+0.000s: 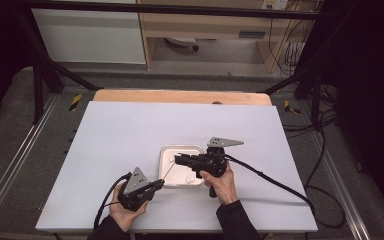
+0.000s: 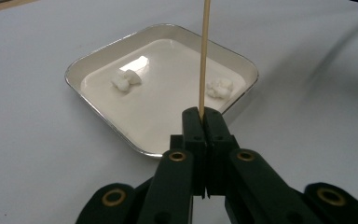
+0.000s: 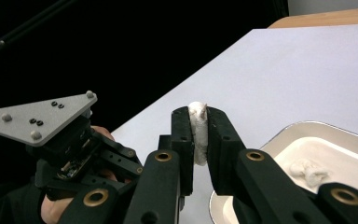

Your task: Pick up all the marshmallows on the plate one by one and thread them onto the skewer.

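A shallow white square tray (image 1: pixel 166 152) (image 2: pixel 88 65) (image 3: pixel 307 128) sits at the table's middle front. Two white lumps (image 2: pixel 126 79) (image 2: pixel 220 87) lie in it. My left gripper (image 1: pixel 156 185) (image 2: pixel 203 114), near the table's front edge, is shut on a thin wooden skewer (image 2: pixel 204 56) (image 1: pixel 168 172) that points up over the tray. Over the tray, my right gripper (image 1: pixel 178 159) (image 3: pixel 198 119) is shut on a white lump (image 3: pixel 197 126) squeezed between its jaws. The skewer's tip reaches toward the right gripper's jaws. In the right gripper view, one more lump (image 3: pixel 307 170) lies in the tray.
The white table top (image 1: pixel 130 130) spreads wide around the tray, with a wooden strip (image 1: pixel 180 96) along its far edge. Black cables (image 1: pixel 280 185) trail from the grippers across the table's right side. Dark frame posts and floor surround the table.
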`<state>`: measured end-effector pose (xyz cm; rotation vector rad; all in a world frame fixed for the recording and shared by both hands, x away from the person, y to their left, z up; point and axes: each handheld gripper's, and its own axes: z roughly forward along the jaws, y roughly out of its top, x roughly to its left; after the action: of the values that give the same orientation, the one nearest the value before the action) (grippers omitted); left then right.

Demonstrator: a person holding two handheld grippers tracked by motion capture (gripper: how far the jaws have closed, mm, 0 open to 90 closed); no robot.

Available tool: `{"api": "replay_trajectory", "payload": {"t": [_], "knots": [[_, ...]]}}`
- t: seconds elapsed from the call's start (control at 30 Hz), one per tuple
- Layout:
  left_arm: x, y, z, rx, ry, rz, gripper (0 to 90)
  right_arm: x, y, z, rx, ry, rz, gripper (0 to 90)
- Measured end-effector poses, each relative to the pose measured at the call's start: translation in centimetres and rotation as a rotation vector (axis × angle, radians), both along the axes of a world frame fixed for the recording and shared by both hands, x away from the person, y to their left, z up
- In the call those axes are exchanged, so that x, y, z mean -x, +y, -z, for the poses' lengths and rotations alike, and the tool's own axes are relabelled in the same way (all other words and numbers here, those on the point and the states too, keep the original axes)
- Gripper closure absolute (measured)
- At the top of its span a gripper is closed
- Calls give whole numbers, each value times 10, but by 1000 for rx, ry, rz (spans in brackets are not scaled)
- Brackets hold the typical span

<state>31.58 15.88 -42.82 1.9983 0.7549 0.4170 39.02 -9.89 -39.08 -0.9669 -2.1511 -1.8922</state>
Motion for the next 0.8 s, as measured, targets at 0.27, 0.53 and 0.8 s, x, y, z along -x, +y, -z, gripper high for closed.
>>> {"api": "replay_trajectory", "payload": {"t": [0.27,0.53,0.8], "knots": [[0,-1,0,-2,3,1,895,1,1,1,0,2,7,829],[3,-7,-15,22,-91,-45,896,8,29,21,78,37,-114,824],[-2,2,-8,57,-22,-29,895,4,28,13,50,2,-49,808]]}}
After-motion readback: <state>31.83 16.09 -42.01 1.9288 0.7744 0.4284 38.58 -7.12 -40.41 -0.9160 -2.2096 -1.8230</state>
